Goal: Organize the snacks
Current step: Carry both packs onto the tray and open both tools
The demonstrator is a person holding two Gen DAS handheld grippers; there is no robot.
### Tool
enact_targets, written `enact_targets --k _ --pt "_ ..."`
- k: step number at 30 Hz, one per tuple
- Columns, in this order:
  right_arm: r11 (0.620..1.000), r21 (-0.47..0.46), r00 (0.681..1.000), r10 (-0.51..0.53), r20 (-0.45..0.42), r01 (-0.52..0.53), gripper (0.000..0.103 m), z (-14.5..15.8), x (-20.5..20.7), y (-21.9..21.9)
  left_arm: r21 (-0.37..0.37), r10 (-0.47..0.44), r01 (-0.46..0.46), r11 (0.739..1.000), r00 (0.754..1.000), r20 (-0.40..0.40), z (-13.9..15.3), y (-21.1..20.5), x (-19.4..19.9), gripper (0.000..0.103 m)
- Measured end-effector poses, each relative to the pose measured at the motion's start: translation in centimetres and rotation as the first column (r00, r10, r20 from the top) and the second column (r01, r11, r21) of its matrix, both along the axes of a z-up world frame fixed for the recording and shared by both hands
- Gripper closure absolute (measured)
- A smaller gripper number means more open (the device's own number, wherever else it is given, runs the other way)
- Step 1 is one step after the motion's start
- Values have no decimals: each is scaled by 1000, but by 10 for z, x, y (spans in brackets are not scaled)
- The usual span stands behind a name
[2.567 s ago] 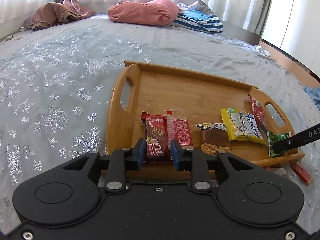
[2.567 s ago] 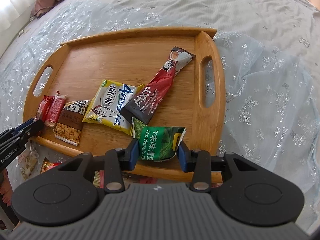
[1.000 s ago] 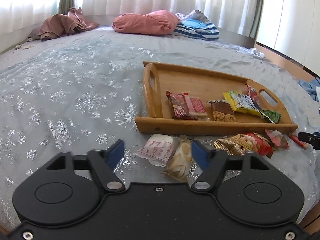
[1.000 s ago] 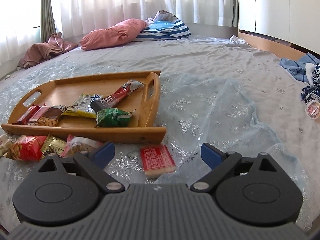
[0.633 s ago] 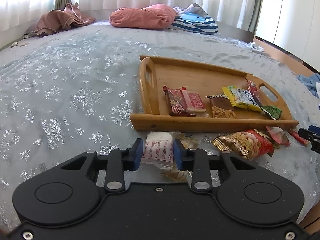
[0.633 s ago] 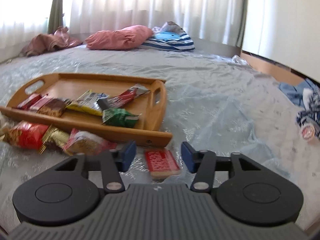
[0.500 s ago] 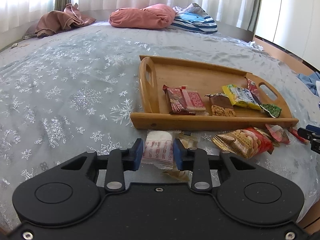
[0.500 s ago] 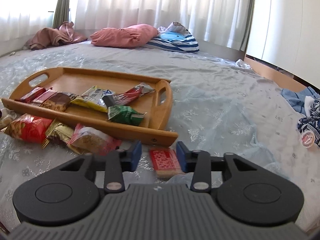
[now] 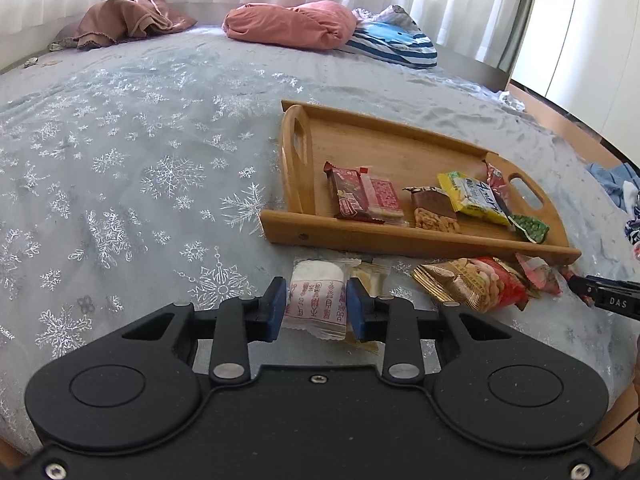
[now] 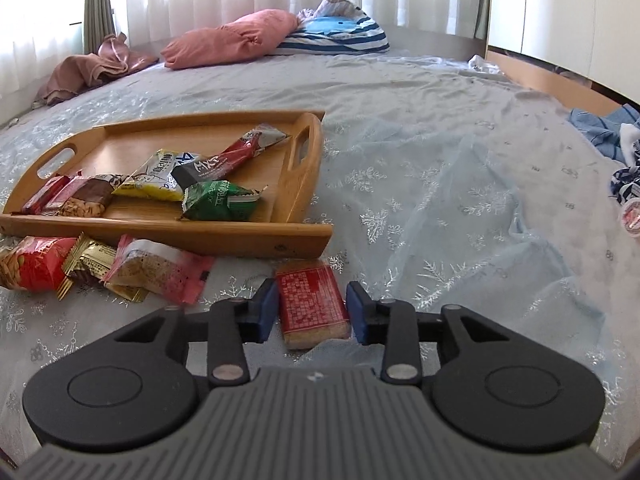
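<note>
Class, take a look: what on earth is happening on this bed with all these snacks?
A person is sorting snacks onto a wooden tray using two handheld claws. The left claw is shut on a white wrapped snack lying on the bedspread. The right claw straddles a red wafer pack, its jaws opening. Five or six packets already lie in the tray; others wait in front.

The tray (image 10: 308, 236) is smooth, honey-coloured wood with a satin finish. Snack wrappers — the green packet (image 10: 218, 202), the gold-foil sweet (image 10: 90, 264) — are glossy film. The bedspread (image 9: 120, 160) is soft cloth with shiny silver snowflakes.
</note>
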State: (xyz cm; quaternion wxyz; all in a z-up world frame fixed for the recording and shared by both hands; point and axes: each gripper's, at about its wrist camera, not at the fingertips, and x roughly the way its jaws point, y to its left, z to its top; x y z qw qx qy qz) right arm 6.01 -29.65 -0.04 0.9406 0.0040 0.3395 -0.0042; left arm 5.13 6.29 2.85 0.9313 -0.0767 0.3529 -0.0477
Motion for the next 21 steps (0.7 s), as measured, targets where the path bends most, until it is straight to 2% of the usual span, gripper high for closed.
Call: enact_targets --k 1,2,5,10,21 --pt "1000 1 1000 0 0 0 49 0 1 0 1 -2 2 1000 1000 1 0 -1 -1 72" --pt "1000 4 1000 -1 -2 1 61 0 2 1 3 -4 4 1000 1000 3 1 -2 -2 73" --pt "1000 -11 1000 8 -6 -8 65 1 0 7 17 -3 3 1000 1000 12 2 -5 -6 75" --pt "997 -78 1000 26 -5 -26 65 3 -9 21 18 -8 8 1000 1000 17 4 -7 -11 77" --pt "997 -11 997 79 -6 -79 65 18 -33 39 13 -9 8 1000 999 37 10 -13 -22 77"
